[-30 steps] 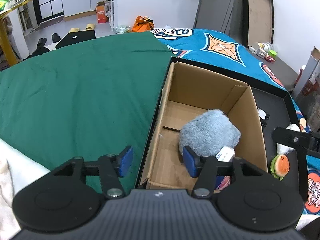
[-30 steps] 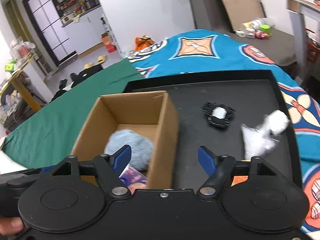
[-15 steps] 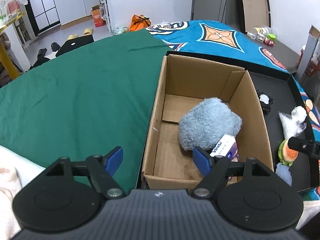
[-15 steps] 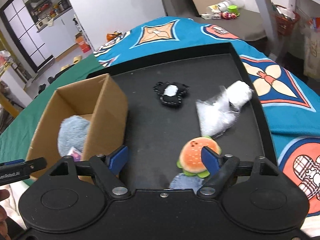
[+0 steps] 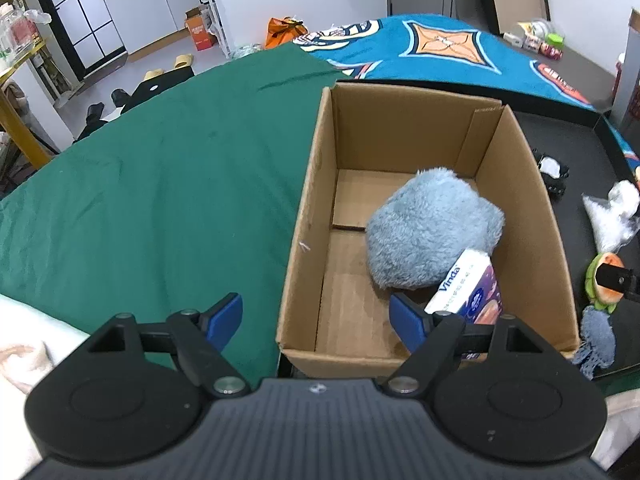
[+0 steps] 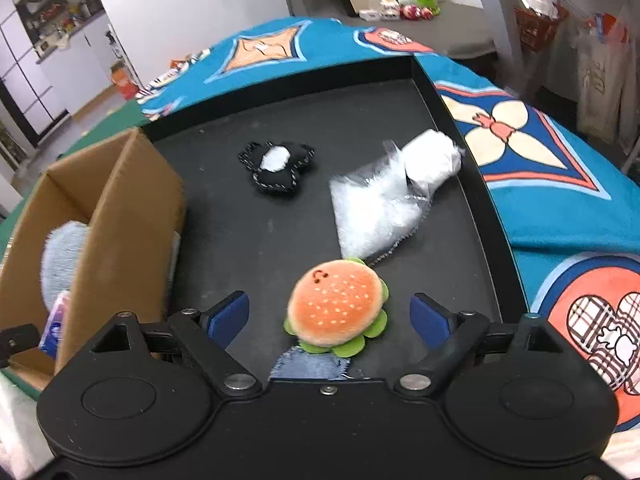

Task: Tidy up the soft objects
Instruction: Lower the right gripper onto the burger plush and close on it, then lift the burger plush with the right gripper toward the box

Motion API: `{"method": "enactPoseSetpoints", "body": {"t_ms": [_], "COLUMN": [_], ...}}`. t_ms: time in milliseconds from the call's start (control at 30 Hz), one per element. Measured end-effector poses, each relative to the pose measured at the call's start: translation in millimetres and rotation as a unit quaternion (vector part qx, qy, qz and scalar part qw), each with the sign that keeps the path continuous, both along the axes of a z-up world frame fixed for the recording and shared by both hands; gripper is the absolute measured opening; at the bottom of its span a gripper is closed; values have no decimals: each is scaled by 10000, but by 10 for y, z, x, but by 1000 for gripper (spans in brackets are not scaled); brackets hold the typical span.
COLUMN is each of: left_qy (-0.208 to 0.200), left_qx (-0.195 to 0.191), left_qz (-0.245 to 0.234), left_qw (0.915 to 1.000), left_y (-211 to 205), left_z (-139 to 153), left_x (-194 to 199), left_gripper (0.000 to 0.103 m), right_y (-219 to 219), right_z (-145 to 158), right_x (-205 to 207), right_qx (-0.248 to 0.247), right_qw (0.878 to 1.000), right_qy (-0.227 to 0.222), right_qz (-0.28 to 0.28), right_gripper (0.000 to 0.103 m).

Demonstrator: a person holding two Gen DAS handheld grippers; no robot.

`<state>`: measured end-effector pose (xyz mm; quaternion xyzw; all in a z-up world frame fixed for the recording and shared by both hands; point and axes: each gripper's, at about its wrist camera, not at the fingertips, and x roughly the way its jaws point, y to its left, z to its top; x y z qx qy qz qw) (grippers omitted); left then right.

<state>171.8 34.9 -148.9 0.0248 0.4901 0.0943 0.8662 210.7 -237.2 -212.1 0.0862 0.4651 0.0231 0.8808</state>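
Observation:
A cardboard box stands at the left of a black tray; it holds a fluffy blue-grey plush and a Vinda tissue pack. My left gripper is open and empty over the box's near edge. My right gripper is open, its fingers on either side of a burger plush lying on the tray, not touching it. A denim piece lies under the burger. A black-and-white plush and a clear bag with white stuffing lie farther back.
The tray sits on a blue patterned cloth; a green cloth covers the surface left of the box. The tray has a raised rim at the right. Bottles and small items stand far back.
My right gripper has swung right from the box and moved down over the burger plush. My left gripper has pulled back and opened wider over the box's near edge.

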Motion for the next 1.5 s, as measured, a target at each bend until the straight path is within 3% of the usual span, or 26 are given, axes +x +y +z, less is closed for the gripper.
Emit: {"method": "enactPoseSetpoints", "body": {"t_ms": [333, 367, 500, 600, 733, 1167, 1500], "left_qy": [109, 131, 174, 186, 187, 22, -199], "left_qx": [307, 296, 387, 425, 429, 451, 237], "left_qz": [-77, -53, -67, -88, -76, -73, 100], "left_qw": [9994, 9995, 9991, 9989, 9989, 9990, 9995], "left_y": [-135, -137, -175, -190, -191, -189, -66], "left_z": [-38, -43, -42, -34, -23, 22, 106], "left_x": [7, 10, 28, 26, 28, -34, -85], "left_gripper": [79, 79, 79, 79, 79, 79, 79], "right_y": [-35, -40, -62, -103, -130, -64, 117], "right_z": [-206, -221, -224, -214, -189, 56, 346], "right_x": [90, 91, 86, 68, 49, -59, -109], "right_qx": [-86, -105, -230, -102, 106, -12, -38], "right_qw": [9994, 9993, 9992, 9994, 9995, 10000, 9990], "right_qy": [316, 324, 252, 227, 229, -48, -426], "right_qz": [-122, -130, -209, -220, -180, -20, 163], "right_gripper": [86, 83, 51, 47, 45, 45, 45]}}
